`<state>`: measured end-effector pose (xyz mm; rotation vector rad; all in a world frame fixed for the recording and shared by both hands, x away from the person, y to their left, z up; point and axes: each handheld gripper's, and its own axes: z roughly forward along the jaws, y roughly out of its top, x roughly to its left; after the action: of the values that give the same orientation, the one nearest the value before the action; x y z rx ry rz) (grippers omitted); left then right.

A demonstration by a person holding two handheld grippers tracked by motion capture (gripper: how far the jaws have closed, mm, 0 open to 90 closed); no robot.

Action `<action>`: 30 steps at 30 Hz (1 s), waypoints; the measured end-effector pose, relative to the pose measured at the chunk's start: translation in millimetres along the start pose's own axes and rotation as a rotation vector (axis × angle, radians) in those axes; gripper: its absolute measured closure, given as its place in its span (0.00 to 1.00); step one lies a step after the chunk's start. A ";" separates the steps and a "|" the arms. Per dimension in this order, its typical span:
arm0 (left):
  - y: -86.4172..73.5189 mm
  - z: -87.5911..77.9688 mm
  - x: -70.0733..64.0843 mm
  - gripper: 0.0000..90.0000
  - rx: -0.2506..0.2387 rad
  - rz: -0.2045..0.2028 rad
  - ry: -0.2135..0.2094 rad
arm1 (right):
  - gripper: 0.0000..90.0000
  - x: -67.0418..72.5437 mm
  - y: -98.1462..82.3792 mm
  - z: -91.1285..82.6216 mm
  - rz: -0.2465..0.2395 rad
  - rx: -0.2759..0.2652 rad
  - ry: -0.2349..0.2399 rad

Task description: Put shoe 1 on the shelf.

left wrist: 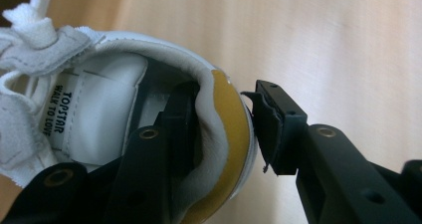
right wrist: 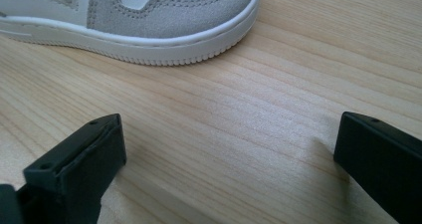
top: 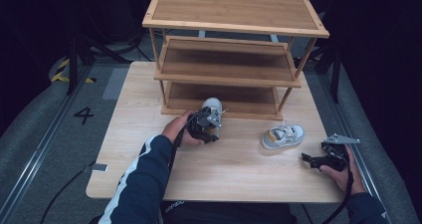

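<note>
High view: my left gripper (top: 208,126) lifts one sneaker (top: 213,106) before the shelf rack (top: 234,55); left gripper view: jaws clamp its heel collar; right gripper view: my jaws gape empty near the second sneaker (right wrist: 149,20).

Dark navy sleeve (top: 142,176), white stripe; black left claw (left wrist: 224,134), brass screws.

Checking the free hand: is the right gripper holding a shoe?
No, the right gripper has its fingers wide apart over bare table, short of the shoe.
</note>
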<state>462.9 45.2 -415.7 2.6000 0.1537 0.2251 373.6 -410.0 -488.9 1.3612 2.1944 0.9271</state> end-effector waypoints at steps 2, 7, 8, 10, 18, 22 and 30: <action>3.0 0.7 8.7 0.69 0.000 0.000 0.014 | 0.00 0.0 0.2 0.2 0.000 0.000 0.000; 7.1 7.1 31.0 0.69 -0.010 -0.009 0.035 | 0.00 0.1 0.1 0.1 0.000 0.000 -0.001; 7.7 8.9 35.1 0.69 -0.005 -0.009 0.036 | 0.00 0.1 0.0 0.0 0.000 0.000 -0.001; 8.4 11.9 38.9 0.69 0.014 -0.011 0.037 | 0.00 0.1 -0.1 -0.1 -0.001 0.000 0.000; 9.0 32.6 54.7 0.65 0.033 -0.007 0.026 | 0.00 0.0 -0.2 -0.2 -0.001 0.000 0.000; 6.0 24.2 55.0 0.62 -0.039 -0.034 0.067 | 0.00 0.0 -0.2 -0.2 -0.002 -0.001 0.000; 2.7 12.0 41.6 0.40 -0.081 -0.095 0.173 | 0.00 0.2 -0.6 -0.6 -0.002 0.000 0.000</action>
<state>506.1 43.4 -419.1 2.4842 0.3224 0.4134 372.7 -410.1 -488.9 1.3588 2.1952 0.9266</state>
